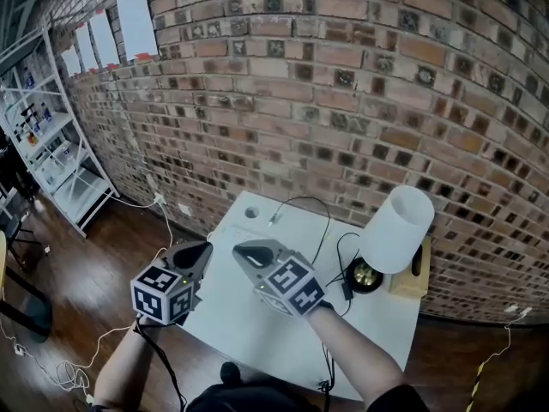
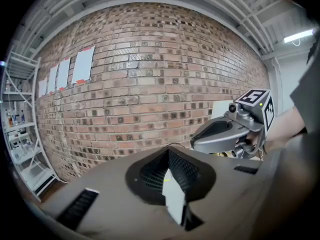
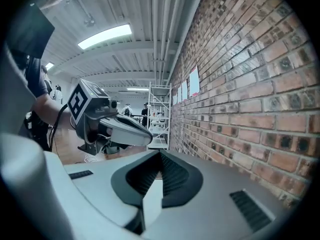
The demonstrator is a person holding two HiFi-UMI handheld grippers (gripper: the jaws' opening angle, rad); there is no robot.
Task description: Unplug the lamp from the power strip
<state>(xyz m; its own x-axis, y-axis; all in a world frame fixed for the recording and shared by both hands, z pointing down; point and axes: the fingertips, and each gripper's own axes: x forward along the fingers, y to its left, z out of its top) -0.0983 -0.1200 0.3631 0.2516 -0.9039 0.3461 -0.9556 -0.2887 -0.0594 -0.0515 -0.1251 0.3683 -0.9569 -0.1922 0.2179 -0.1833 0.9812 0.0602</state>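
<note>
A lamp with a white shade [image 1: 396, 228] and a brass base [image 1: 365, 275] stands at the table's right side. Its black cord [image 1: 330, 230] loops over the white table [image 1: 249, 324], and a small black plug-like piece [image 1: 346, 291] lies by the base. I cannot make out a power strip. My left gripper [image 1: 203, 251] and right gripper [image 1: 243, 251] hover side by side above the table's left half, both shut and empty. In the left gripper view my own jaws [image 2: 167, 152] are together, with the right gripper [image 2: 198, 138] beyond them and the lamp shade [image 2: 222, 109] behind it. In the right gripper view my jaws [image 3: 160, 154] meet, with the left gripper [image 3: 146, 136] beside them.
A brick wall [image 1: 343, 101] runs behind the table. A wooden block [image 1: 413, 275] sits behind the lamp. A loose white cable end [image 1: 273, 220] lies near a round hole [image 1: 250, 212] in the tabletop. White shelving [image 1: 51, 144] stands far left, and cables trail on the wooden floor [image 1: 77, 350].
</note>
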